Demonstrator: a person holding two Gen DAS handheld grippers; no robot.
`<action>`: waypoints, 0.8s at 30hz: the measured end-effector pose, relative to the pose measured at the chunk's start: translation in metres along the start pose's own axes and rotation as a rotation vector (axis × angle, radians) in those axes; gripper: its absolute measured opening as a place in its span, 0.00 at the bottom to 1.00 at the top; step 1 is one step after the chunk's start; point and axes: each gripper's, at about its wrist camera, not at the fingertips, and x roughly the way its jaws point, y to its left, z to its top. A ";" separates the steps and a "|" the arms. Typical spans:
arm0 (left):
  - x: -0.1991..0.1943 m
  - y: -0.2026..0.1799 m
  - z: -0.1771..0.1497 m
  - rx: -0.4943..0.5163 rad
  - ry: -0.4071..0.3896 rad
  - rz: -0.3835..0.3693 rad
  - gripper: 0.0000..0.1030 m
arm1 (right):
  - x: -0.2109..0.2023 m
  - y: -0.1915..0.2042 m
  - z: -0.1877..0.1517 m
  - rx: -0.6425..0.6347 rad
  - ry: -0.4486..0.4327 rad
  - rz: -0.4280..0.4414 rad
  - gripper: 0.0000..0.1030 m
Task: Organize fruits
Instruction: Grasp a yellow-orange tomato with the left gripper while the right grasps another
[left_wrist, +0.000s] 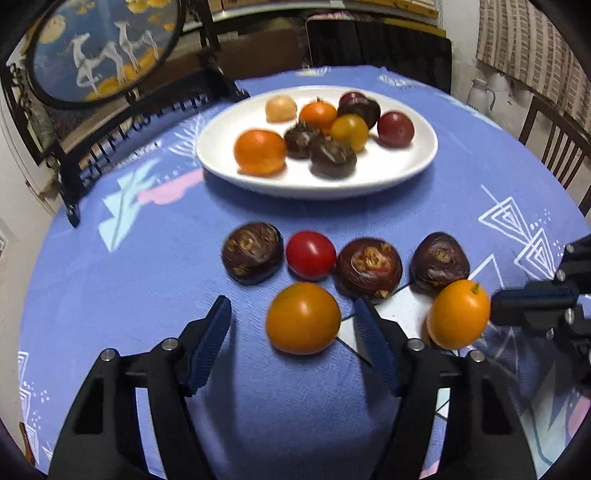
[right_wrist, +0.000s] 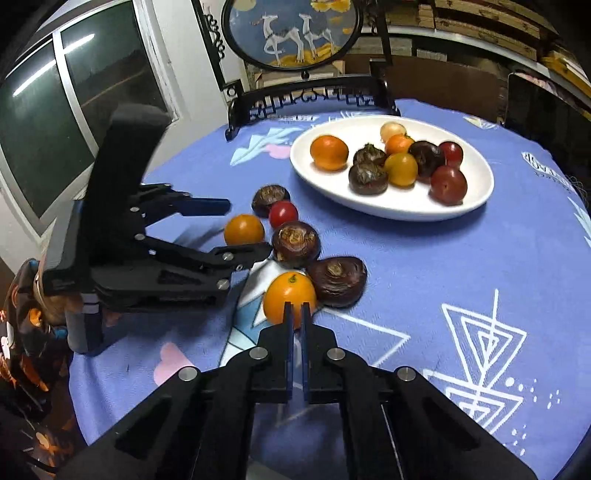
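A white plate (left_wrist: 421, 162) at the table's far side holds several fruits: orange, yellow, red and dark brown ones. On the cloth lie three dark water chestnuts (left_wrist: 253, 253), a red tomato (left_wrist: 311, 254) and two orange fruits. My left gripper (left_wrist: 291, 314) is open, its fingers on either side of one orange fruit (left_wrist: 303, 318) without touching it. My right gripper (right_wrist: 295, 312) is shut and empty, its tips just behind the other orange fruit (right_wrist: 290, 295). The left gripper shows in the right wrist view (right_wrist: 247, 225), and the plate (right_wrist: 476, 199) too.
A round table with a blue patterned cloth (left_wrist: 129, 295). A dark carved stand with a round painted screen (left_wrist: 103, 48) stands at the far left edge. A wooden chair (left_wrist: 554, 147) is at the right. A window (right_wrist: 55, 110) is to the left.
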 end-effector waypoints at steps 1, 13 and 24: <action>0.001 0.000 -0.001 0.000 0.000 0.001 0.60 | 0.000 -0.001 -0.001 0.003 0.004 -0.006 0.12; -0.020 0.016 -0.006 -0.041 -0.050 -0.031 0.36 | 0.034 0.012 0.006 0.005 0.035 -0.004 0.33; -0.044 0.025 0.000 -0.055 -0.105 -0.044 0.36 | 0.000 0.008 0.014 -0.029 -0.034 -0.036 0.33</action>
